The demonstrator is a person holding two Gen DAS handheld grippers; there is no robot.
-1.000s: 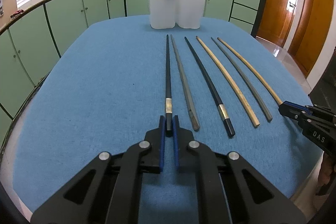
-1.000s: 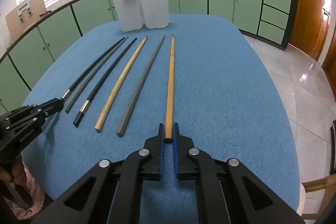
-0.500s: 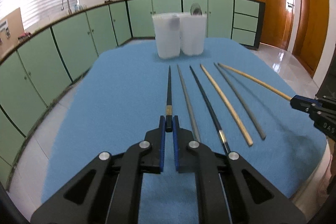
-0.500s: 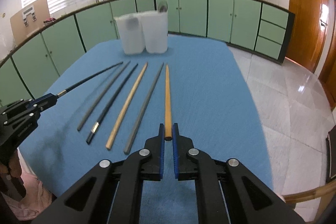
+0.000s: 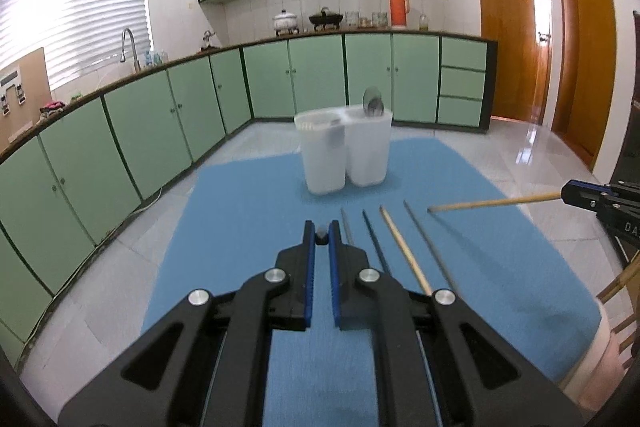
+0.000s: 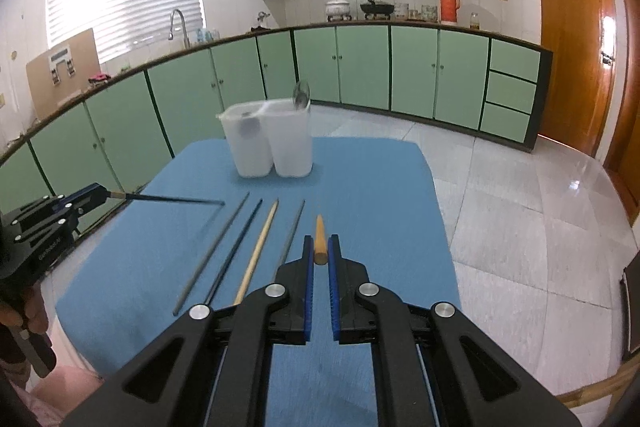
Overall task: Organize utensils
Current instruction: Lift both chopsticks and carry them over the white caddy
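Both grippers up w/ one chopstick each, four left on the blue mat.

My left gripper (image 5: 321, 235), lower centre of its view, has jaws pinching the black chopstick (image 6: 176, 200) end-on; in the right wrist view it sticks out mid-left, tip in air above the blue mat (image 6: 360, 179). My right gripper (image 6: 319, 250) has jaws pinching the wooden chopstick (image 6: 320, 239) at its butt; in the left wrist view that stick pokes in from the right edge, off the mat. Four chopsticks lie side by side at frame centre: grey one (image 6: 212, 253), dark one (image 6: 236, 247), light wood one (image 6: 258, 249), thin grey one (image 6: 294, 231). Two white holders (image 6: 270, 139) touching each other sit at the mat's far end, upper centre; a spoon (image 6: 301, 94) stands in the right one.
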